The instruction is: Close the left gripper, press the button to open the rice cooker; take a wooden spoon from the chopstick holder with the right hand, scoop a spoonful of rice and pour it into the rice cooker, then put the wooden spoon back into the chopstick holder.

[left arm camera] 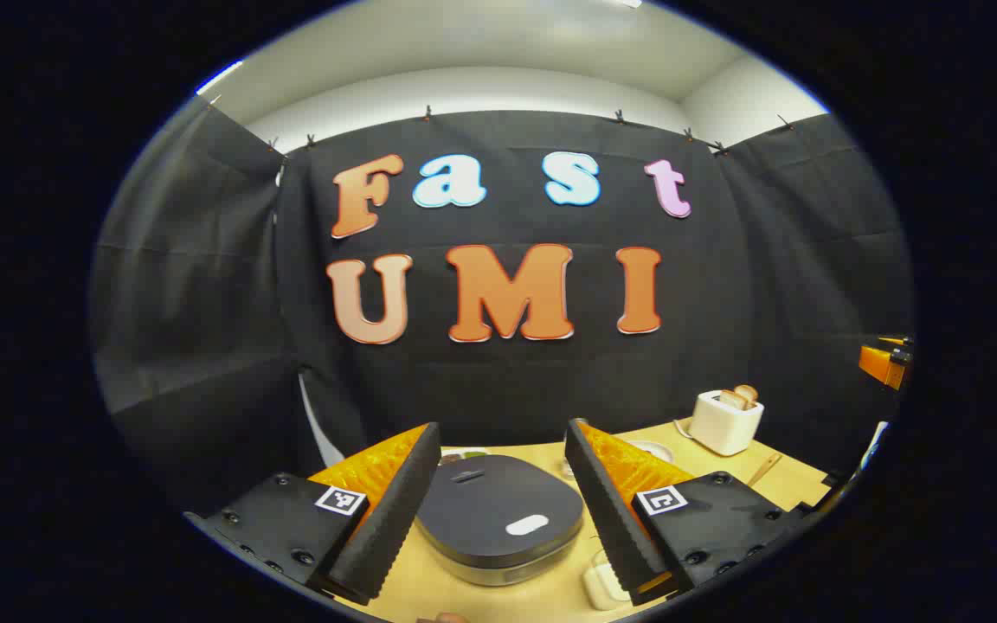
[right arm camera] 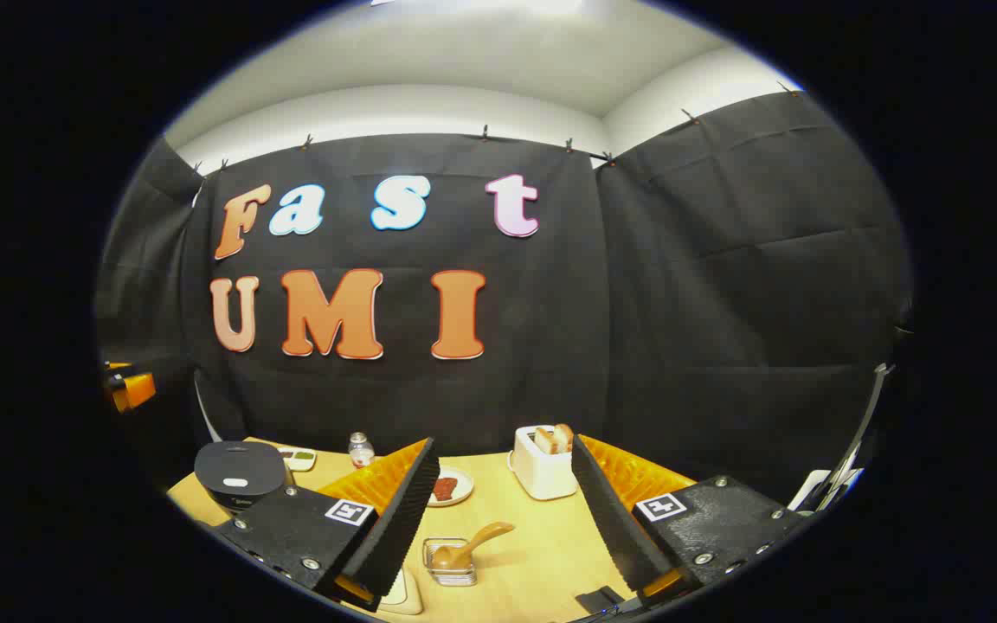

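In the left gripper view, the rice cooker sits on the wooden table just beyond my left gripper. Its dark lid is down and a white oval button shows near the front. The left gripper is open and holds nothing; it hangs above and in front of the cooker. In the right gripper view, the wooden spoon rests in a small clear holder, handle slanting up to the right. My right gripper is open and empty, above and short of the holder. The cooker stands far left.
A white toaster with bread slices stands at the back of the table, also seen as the toaster. Nearby are a small plate, a little bottle and a small dish. A pale object lies beside the cooker.
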A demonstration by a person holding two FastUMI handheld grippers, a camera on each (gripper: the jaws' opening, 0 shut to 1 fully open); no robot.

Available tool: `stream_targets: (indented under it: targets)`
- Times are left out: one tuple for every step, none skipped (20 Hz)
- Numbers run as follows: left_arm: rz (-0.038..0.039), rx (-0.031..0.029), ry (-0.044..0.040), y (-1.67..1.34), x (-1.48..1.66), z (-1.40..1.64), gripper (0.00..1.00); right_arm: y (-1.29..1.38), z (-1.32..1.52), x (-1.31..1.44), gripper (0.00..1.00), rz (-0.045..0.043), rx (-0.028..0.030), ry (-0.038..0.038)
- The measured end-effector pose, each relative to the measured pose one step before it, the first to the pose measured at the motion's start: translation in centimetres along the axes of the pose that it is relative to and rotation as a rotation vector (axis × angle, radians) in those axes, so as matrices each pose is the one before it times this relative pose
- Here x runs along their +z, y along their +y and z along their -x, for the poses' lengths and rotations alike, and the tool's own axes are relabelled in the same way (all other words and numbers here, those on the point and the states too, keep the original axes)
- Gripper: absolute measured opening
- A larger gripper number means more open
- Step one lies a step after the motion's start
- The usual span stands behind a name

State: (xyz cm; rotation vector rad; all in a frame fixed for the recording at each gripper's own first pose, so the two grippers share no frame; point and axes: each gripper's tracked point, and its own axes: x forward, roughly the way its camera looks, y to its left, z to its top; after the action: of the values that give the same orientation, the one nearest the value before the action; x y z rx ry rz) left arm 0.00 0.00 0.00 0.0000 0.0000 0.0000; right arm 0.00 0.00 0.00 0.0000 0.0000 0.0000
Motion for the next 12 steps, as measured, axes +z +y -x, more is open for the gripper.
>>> stream_targets:
  targets:
    - [0.00978, 0.01382, -0.00252, 0.967, 0.108, 0.288, 0.96, 0.921, 0.014, -0.036, 0.95, 0.00724, 0.01355, 0.00320]
    - [0.01315, 0.00647, -0.00073, 0.626, 0.004, 0.261, 0.96, 0.798, -0.198, -0.078, 0.95, -0.00677, 0.01445, 0.00573]
    - [0.00948, 0.00461, 0.00352, 0.559, 0.000, 0.349, 0.96, 0.614, -0.192, 0.042, 0.95, -0.02434, 0.01159, 0.00546]
    - [0.00261, 0.00824, 0.00454, 0.306, 0.109, 0.231, 0.96, 0.320, -0.403, 0.095, 0.95, -0.03112, 0.00821, 0.00758]
    - [-0.00079, 0.01099, 0.00093, 0.367, 0.117, 0.193, 0.96, 0.178, -0.294, 0.065, 0.95, -0.02813, 0.00522, 0.00600]
    - [-0.00166, 0.00760, 0.00292, 0.153, 0.113, 0.076, 0.96, 0.074, -0.444, 0.081, 0.99, -0.02408, 0.00382, 0.00226]
    - [0.00782, 0.00331, 0.00203, -0.218, 0.251, -0.001, 0.96, 0.003, -0.235, 0.296, 0.95, -0.01455, 0.00663, -0.00033]
    - [0.01281, 0.00144, -0.00098, -0.190, 0.387, -0.123, 0.96, -0.150, -0.232, 0.335, 0.95, -0.00301, 0.00355, -0.00297]
    - [0.01579, 0.00074, -0.00001, -0.206, 0.173, -0.162, 0.96, -0.389, -0.194, 0.317, 0.95, 0.00687, -0.00275, -0.00283]
    - [0.01456, 0.00204, 0.00023, -0.211, 0.263, -0.136, 0.96, -0.812, -0.372, 0.535, 0.95, 0.00202, -0.01752, -0.00732]
    - [0.00890, 0.00335, 0.00843, -0.137, -0.103, -0.070, 0.96, -0.570, -0.137, 0.232, 0.95, 0.00879, -0.00742, 0.00354]
    - [-0.00075, 0.00049, 0.00814, -0.178, -0.141, -0.203, 0.96, -0.360, 0.078, 0.400, 0.95, 0.01297, -0.01235, -0.01103]
